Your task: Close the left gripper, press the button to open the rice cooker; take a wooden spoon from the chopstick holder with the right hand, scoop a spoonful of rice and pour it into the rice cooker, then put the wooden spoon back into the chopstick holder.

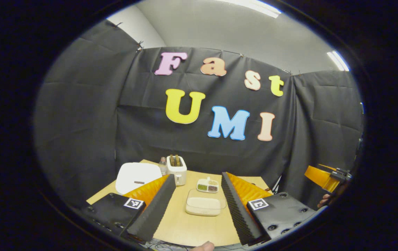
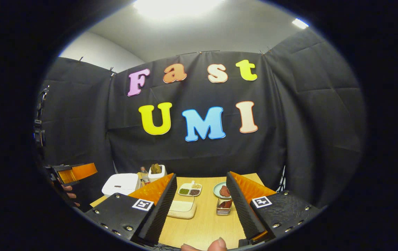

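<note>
Grippers both spread wide, raised level above the table's point(image 1: 181, 223) near edge: left gripper point(image 1: 199, 188) faces the rice tub point(image 1: 205, 203), right gripper point(image 2: 201, 190) likewise.

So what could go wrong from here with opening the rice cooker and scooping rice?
1. The left gripper is open; unless it shuts first, its fingers could straddle or slip off the rice cooker's button.
2. A bottle and toaster stand close beside the cooker and might get bumped.
3. The chopstick holder looks light and may tip as the spoon comes out.

Left tool point(image 1: 199, 195): ridged pads, square marker tags, screwed mounts.
</note>
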Demonstrator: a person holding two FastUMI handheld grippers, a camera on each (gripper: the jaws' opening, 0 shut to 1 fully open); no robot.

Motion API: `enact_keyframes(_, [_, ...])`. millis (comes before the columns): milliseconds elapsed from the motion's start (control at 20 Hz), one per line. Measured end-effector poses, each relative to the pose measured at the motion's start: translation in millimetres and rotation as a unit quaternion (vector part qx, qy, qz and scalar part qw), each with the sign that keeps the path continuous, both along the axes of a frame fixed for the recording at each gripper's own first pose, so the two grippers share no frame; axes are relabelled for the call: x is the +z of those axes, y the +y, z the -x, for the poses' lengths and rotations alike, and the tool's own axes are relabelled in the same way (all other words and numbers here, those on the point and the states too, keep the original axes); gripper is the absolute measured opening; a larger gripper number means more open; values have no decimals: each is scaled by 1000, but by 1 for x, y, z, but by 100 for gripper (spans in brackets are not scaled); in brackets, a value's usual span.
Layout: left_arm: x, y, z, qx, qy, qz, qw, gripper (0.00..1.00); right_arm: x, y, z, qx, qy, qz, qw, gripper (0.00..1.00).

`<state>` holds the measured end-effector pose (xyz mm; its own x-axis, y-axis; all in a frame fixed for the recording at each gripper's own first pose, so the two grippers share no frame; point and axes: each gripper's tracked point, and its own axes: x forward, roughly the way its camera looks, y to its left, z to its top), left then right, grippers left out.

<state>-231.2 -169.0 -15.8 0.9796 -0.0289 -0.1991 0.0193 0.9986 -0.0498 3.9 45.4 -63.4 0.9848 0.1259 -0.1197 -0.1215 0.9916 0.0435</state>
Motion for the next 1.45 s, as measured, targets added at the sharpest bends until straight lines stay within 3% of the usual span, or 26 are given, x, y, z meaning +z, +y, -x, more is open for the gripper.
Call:
enact_keyframes(50, [10, -8, 9, -7, -6, -3, 1000, 99, 12, -2, 3, 0, -8, 1, 1000, 87])
enact_keyframes(100, [20, -15, 15, -14, -15, -7, 1000, 88, 26, -1, 6, -1, -23, 2, 1000, 87])
enact_keyframes(150, [32, -18, 19, -21, -30, -11, 999, 93, 39, 2, 9, 0, -41, 4, 999, 87])
enact_keyframes(250, [42, -16, 15, -23, -32, -19, 999, 88, 57, 2, 15, -11, -68, 22, 997, 87])
enact_keyframes(400, [42, -11, 19, -19, -29, -8, 999, 98, 60, 24, 19, 4, -76, 32, 997, 87])
enact_keyframes(500, [48, -2, 23, -17, -40, -9, 999, 99, 61, 32, 19, 4, -75, 31, 997, 87])
enact_keyframes(550, [51, 0, 25, -18, -46, -14, 999, 93, 61, 36, 19, 7, -74, 31, 997, 87])
enact_keyframes(600, [53, 7, 27, -14, -49, -19, 999, 99, 63, 43, 19, 11, -78, 30, 996, 87])
enact_keyframes(650, [53, 14, 29, -9, -50, -19, 999, 88, 65, 46, 16, 13, -81, 34, 996, 87])
enact_keyframes(1100, [60, 44, 31, 4, -63, 7, 998, 99, 68, 62, 13, 9, -83, 42, 996, 88])
enact_keyframes(1200, [57, 49, 33, 5, -59, 6, 998, 88, 62, 66, 12, 14, -75, 49, 996, 88])
enact_keyframes(1450, [65, 59, 36, 9, -69, -1, 998, 99, 59, 74, 12, 11, -61, 37, 997, 88])
